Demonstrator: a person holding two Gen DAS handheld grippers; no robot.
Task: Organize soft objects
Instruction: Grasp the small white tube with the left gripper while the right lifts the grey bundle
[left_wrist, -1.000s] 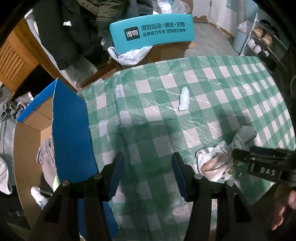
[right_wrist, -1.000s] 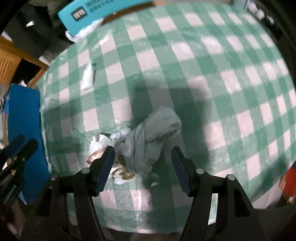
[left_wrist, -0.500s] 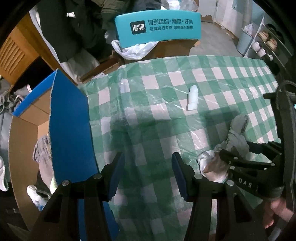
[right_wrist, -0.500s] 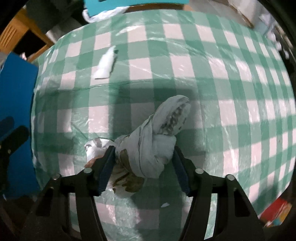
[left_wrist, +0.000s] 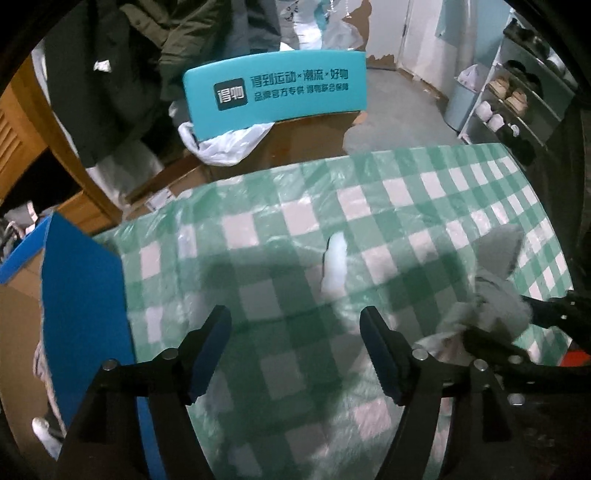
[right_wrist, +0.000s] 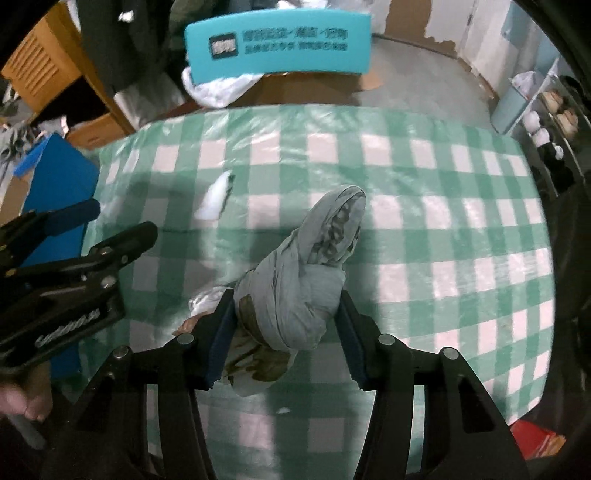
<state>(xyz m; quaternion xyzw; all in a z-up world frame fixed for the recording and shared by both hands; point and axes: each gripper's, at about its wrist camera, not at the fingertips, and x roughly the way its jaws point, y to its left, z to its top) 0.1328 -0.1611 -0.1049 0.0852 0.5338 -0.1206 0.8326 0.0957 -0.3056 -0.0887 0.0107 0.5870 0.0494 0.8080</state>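
My right gripper (right_wrist: 286, 299) is closing on a grey knotted cloth bundle (right_wrist: 303, 280), and its pads press on both sides of it. The bundle is lifted off the green checked tablecloth (right_wrist: 424, 229), with its tail pointing away from me. A white patterned cloth (right_wrist: 205, 301) lies just under and left of it. A small white roll (left_wrist: 334, 266) lies mid-table, ahead of my left gripper (left_wrist: 295, 317). That gripper's jaws are opening and hold nothing. In the left wrist view the bundle (left_wrist: 495, 295) hangs at the right.
A blue-walled cardboard box (left_wrist: 81, 295) with clothes inside stands against the table's left edge. Beyond the far edge are a teal chair back (left_wrist: 273, 92), plastic bags and hanging coats. A shoe rack (left_wrist: 509, 103) stands at the far right.
The right gripper closed on the grey bundle and raised it off the cloth. The left gripper's jaws widened, and it moved so that the white roll now lies closer ahead.
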